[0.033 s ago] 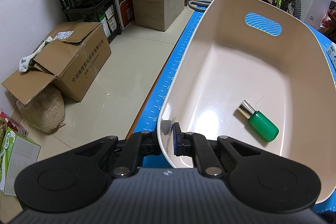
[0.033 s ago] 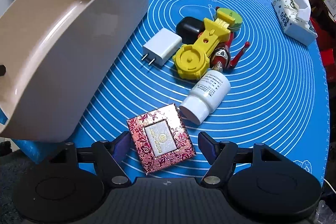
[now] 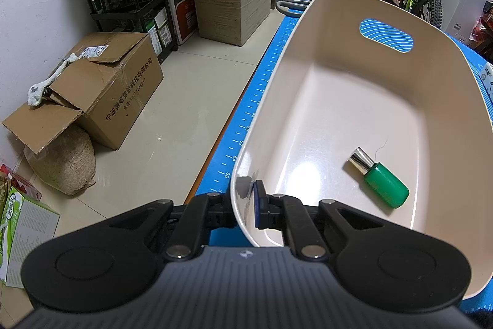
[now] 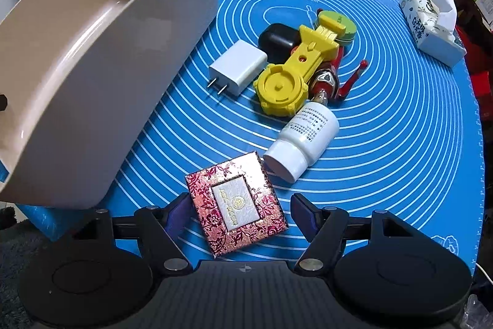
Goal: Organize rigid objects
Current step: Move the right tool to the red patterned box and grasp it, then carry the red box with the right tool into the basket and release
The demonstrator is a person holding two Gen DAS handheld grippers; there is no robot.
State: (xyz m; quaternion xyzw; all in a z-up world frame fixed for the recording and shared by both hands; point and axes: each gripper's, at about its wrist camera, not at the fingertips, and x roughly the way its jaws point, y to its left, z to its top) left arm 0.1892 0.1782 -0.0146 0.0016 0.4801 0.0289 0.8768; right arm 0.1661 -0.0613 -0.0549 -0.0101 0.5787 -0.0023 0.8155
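A: Red brocade box (image 4: 235, 202) – where's it at?

B: Flat on the blue mat (image 4: 400, 128), approx 6 o'clock in the right wrist view, btwn the fingers of the right gripper (image 4: 240, 213). Jaws spread wide, one pad each side. Left pad looks just beside the box edge; can't tell if touching. Right pad is apart from it.

A: And the rest of the pile?

B: White pill bottle (image 4: 303, 141) on its side, just beside the box's 1 o'clock corner. Beyond that, toward 12: yellow toy (image 4: 292, 76) lying over a red figure (image 4: 331, 79), white charger (image 4: 238, 70) at the toy's 9 o'clock w/ prongs pointing near-ward, black case (image 4: 275, 39) behind the charger, green round tin (image 4: 346, 26) at the far end. Tissue pack (image 4: 431, 30) well apart, approx 2 o'clock near the mat edge.

A: Left side?

B: Left gripper (image 3: 246, 202) is closed narrow on the near rim of the beige bin (image 3: 308, 30): one finger inside the wall, the other outside. Bin looks tilted in the right wrist view, near end lifted off the mat.

A: Anything in the bin?

B: One item: green bottle w/ silver cap (image 3: 380, 179), lying on the floor of the bin at approx 3 o'clock from the gripper tips, cap toward 10 o'clock. Grey scissors (image 3: 291, 2) on the mat past the bin's far left corner.
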